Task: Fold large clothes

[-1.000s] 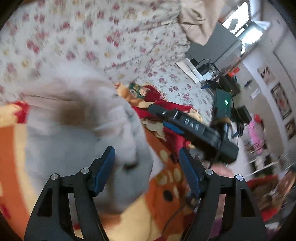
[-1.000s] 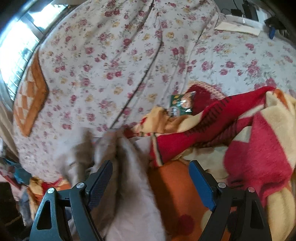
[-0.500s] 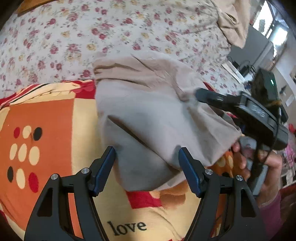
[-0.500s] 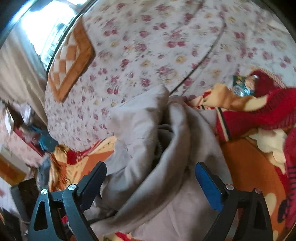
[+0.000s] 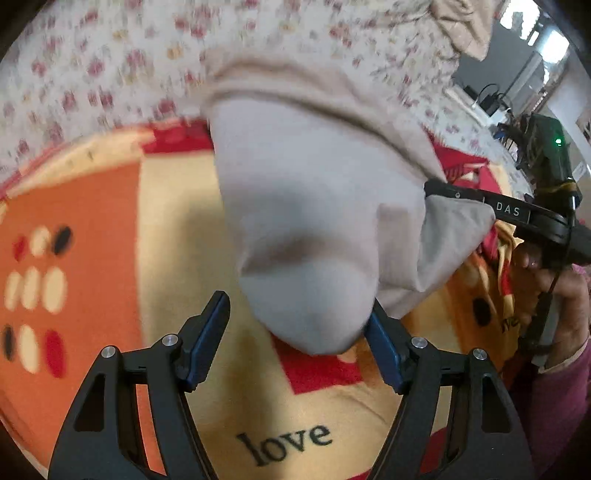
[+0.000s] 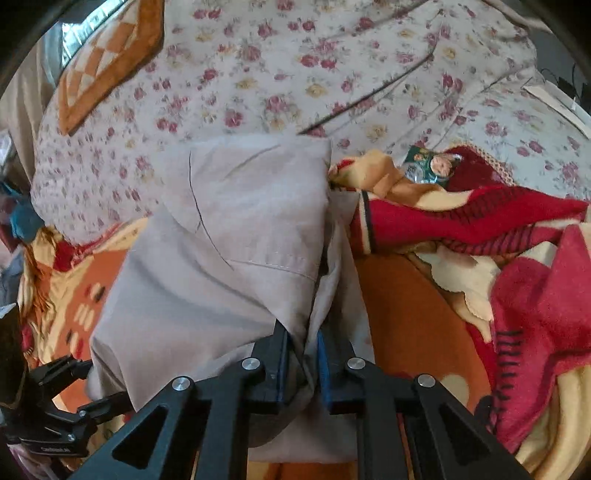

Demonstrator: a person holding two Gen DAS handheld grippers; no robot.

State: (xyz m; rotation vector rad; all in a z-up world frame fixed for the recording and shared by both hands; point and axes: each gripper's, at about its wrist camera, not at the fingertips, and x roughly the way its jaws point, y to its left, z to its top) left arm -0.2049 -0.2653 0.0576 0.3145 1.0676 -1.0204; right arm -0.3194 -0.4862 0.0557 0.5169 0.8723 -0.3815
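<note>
On the patterned blanket (image 6: 413,317), beige garment (image 6: 229,240) lies bunched at 12 o'clock. R gripper (image 6: 303,354) pinches its fold; L gripper (image 5: 295,332) wide, cloth touching one pad. Pull taut, edges aligned.

Beige garment (image 6: 236,236) — bunched, seemingly part-folded — on patterned blanket (image 6: 413,317).

I see a bed under a cream floral bedsheet (image 6: 280,74) with red roses, and a fleecy orange, yellow and red blanket (image 5: 110,229) across it. Daylight comes from a bright window (image 5: 543,33) beyond a dark cabinet (image 5: 517,77).
</note>
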